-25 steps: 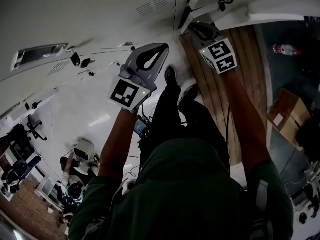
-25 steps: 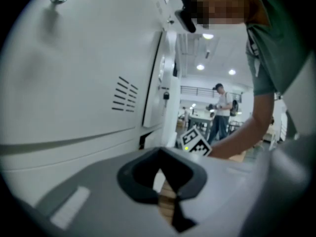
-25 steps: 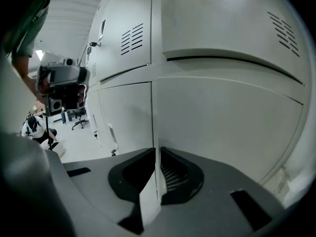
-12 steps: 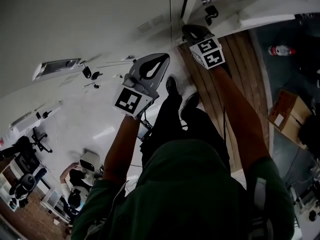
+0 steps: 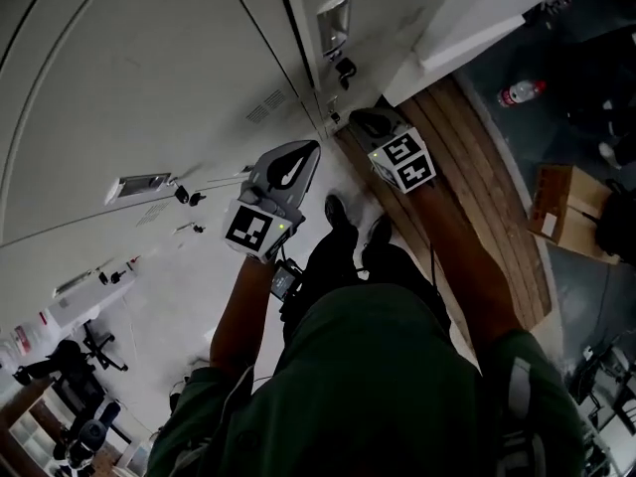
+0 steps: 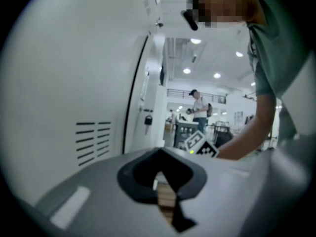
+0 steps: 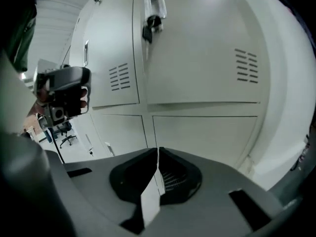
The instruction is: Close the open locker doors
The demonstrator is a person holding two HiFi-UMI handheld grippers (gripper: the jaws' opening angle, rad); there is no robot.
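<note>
Across the upper left of the head view the row of white lockers (image 5: pixel 149 87) looks closed. The work is further right, where the open locker door (image 5: pixel 477 23) juts out from the row over the wooden floor (image 5: pixel 487 207).

The likeliest trouble is a slip. The door face is smooth painted metal, and a narrow gripper tip pushed against it at a slant could skate off and leave the door ajar. A push close to the hinged end would also have little leverage, and a hard shove could bounce the door back off its frame. The key (image 5: pixel 345 68) hanging at the seam, just left of that door, could be knocked or caught if the swing is careless.

The left gripper (image 5: pixel 310 152), at centre left, has its jaws together and nothing between them. It is held in front of a vented door and does not touch it. The right gripper (image 5: pixel 363 119), just below the key and close to the near end of the open door, has just been closing. Its jaws now meet on nothing, as if clenched to push rather than grasp. Whether it touches the door I cannot tell.
</note>
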